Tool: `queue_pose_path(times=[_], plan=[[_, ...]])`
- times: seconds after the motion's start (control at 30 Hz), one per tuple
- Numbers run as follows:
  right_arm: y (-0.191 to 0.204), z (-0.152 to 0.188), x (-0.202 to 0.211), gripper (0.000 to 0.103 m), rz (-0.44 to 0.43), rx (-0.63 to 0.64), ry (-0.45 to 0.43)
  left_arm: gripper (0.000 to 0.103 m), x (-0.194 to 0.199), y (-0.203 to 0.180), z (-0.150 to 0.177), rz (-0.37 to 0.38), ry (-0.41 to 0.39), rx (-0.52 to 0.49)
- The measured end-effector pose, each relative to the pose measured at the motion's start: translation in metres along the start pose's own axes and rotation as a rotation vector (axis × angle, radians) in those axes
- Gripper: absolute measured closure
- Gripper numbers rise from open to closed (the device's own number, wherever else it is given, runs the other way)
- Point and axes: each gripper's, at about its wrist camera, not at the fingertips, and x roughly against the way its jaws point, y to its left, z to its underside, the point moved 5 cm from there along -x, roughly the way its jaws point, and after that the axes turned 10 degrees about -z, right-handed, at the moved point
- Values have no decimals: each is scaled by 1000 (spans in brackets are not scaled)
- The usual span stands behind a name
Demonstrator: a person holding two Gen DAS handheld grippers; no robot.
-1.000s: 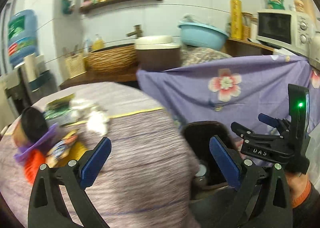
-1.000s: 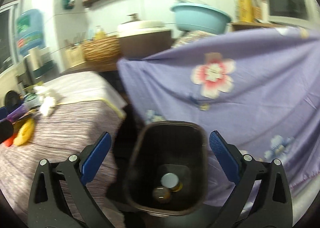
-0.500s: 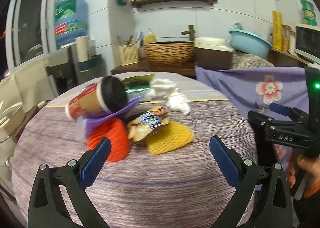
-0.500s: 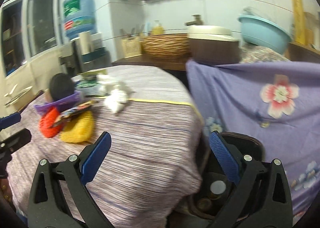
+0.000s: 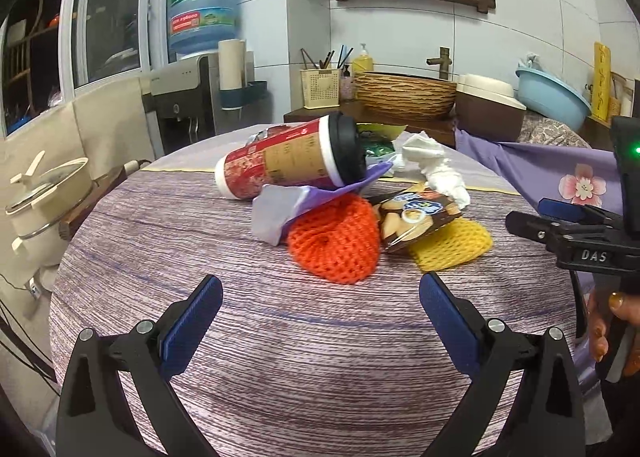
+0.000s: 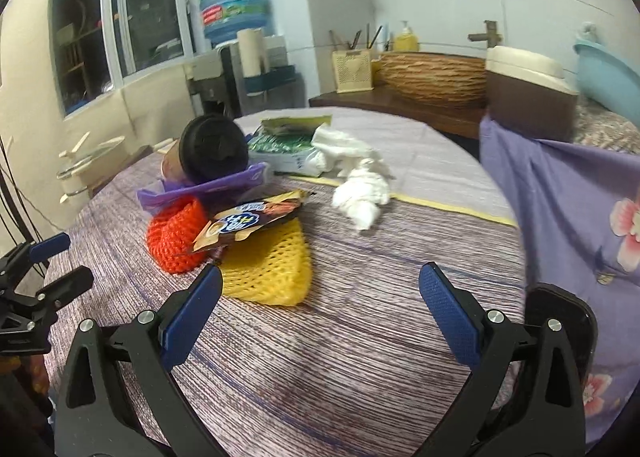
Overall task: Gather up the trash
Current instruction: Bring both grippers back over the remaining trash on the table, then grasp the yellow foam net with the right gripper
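Both wide-open grippers have swung from bin to crumpled trash (image 5: 352, 193).

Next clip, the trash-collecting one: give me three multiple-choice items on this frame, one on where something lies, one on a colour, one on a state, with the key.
1. Where does the snack wrapper lie?
A. across the orange and yellow foam nets
B. inside the woven basket
C. under the crumpled tissue

2. What colour is the cup's lid?
A. white
B. black
C. red

3. How is the paper cup positioned?
A. upright
B. on its side
C. crushed flat

Key: 1 A, the wrapper rests on the orange foam net and the yellow foam net. 2 B, the right wrist view shows a black lid end-on. 3 B, it lies on its side on the purple wrapper, lid still on.
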Motion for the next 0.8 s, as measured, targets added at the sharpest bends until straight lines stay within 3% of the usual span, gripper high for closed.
queue_pose_path(times=[0.33, 0.5, 0.67, 0.8], plan=[[7, 3, -54, 6, -36, 15, 145, 13, -10, 16, -1, 9, 20, 9], [7, 4, -70, 28, -57, 11, 198, 13, -13, 18, -3, 19, 21, 10], [9, 7, -71, 63, -79, 9, 216, 13, -22, 20, -8, 25, 29, 0], [8, 8, -62, 71, -86, 3, 203, 19, -36, 23, -15, 37, 50, -4]])
